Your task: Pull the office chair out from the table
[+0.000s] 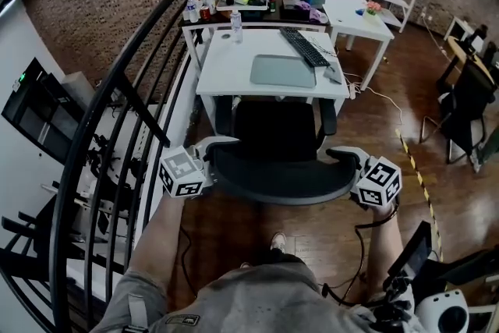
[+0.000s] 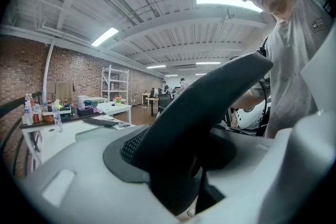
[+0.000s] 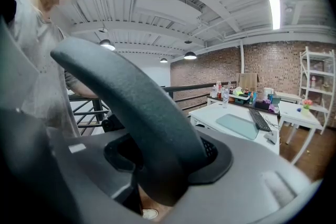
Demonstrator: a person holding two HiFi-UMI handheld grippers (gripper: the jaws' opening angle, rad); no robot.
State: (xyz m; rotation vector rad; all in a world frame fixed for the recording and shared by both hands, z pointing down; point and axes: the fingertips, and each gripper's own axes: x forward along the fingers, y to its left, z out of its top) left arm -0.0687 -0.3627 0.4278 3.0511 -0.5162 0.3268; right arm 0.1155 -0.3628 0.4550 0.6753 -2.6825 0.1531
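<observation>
Clamping office chair backrest between jaws | left gripper at left end | right gripper at right end

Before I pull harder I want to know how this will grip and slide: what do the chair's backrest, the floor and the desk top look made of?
Backrest: dark matte moulded plastic rim, with a perforated, mesh-like panel inside it.
Floor: reddish-brown planks with a glossy sheen, either wood or laminate; it looks smooth.
Desk top: white, flat and smooth, probably laminated board, though that is not certain.

Right tool on chair backrest
</observation>
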